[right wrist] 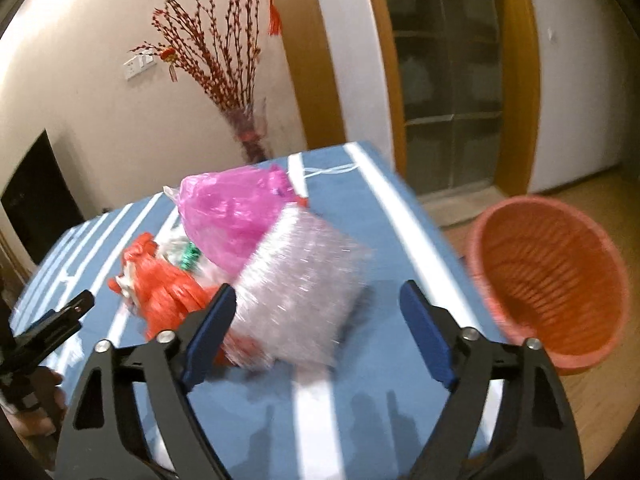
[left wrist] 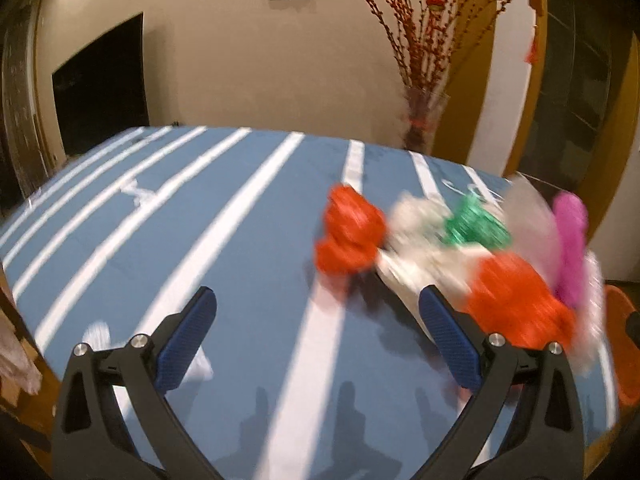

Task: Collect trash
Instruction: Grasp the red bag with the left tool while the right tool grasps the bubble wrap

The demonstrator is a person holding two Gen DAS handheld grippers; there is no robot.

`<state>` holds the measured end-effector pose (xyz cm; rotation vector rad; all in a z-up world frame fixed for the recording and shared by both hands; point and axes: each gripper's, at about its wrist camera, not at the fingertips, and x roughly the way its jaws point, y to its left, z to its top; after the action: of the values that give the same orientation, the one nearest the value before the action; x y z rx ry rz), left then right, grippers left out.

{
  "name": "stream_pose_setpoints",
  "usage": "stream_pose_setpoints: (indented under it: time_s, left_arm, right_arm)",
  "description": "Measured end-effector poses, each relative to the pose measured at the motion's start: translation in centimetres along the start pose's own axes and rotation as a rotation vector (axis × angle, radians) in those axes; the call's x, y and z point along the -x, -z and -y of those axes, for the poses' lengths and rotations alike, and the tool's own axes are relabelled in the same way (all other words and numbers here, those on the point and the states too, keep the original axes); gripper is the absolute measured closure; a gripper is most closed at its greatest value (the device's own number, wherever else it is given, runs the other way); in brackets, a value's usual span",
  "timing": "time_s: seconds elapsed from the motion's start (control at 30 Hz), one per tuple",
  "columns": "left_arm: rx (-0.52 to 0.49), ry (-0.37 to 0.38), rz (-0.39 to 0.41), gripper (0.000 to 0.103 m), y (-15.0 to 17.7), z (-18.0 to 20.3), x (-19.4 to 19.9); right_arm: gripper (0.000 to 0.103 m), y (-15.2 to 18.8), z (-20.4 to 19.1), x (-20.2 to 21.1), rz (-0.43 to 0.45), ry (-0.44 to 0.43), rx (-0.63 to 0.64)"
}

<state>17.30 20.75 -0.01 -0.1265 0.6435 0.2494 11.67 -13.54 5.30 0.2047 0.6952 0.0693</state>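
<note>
Left wrist view: left gripper [left wrist: 318, 322] was spread wide, holding nothing, above the blue white-striped cloth surface [left wrist: 240, 240]. Blurred trash heap lay front-right: crumpled orange-red plastic bag [left wrist: 350, 234], white crumpled wrapper [left wrist: 416, 240], green foil scrap [left wrist: 476, 226].

Right wrist view: right gripper [right wrist: 318, 304] was also spread wide and empty, with the clear bubble-wrap sheet [right wrist: 300, 280] just ahead between its fingers and the magenta plastic bag [right wrist: 232, 216] behind. All looked light, soft, crushable, slippery; pinching a bunched fold seemed best. The orange slatted plastic basket [right wrist: 552, 280] on the floor, right of the surface, appeared empty.
</note>
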Motion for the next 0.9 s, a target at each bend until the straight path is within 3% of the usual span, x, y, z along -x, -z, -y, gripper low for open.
stream_pose_setpoints:
  time_s: [0.17, 0.5, 0.67, 0.73, 0.9]
  left_arm:
    - [-0.074, -0.027, -0.001, 0.004, -2.6, 0.3, -3.7]
    - [-0.067, 0.02, -0.137, 0.005, -4.9, 1.4, -10.0]
    - [-0.06, 0.044, -0.182, 0.013, -5.1, 1.6, -11.6]
    - [-0.065, 0.048, -0.194, 0.017, -5.3, 1.7, -12.2]
    - [-0.058, 0.088, -0.231, 0.033, -5.3, 2.0, -12.8]
  right_arm:
    - [0.024, -0.9, -1.1, -2.3, -0.048, -0.034, -0.036]
    - [0.05, 0.2, -0.5, -4.5, -0.148, -0.015, 0.01]
    - [0.068, 0.7, 0.6, -4.1, -0.154, -0.009, 0.012]
    - [0.08, 0.9, 1.0, -4.3, -0.158, -0.001, 0.013]
    - [0.09, 1.1, 1.4, -4.1, -0.157, -0.006, 0.014]
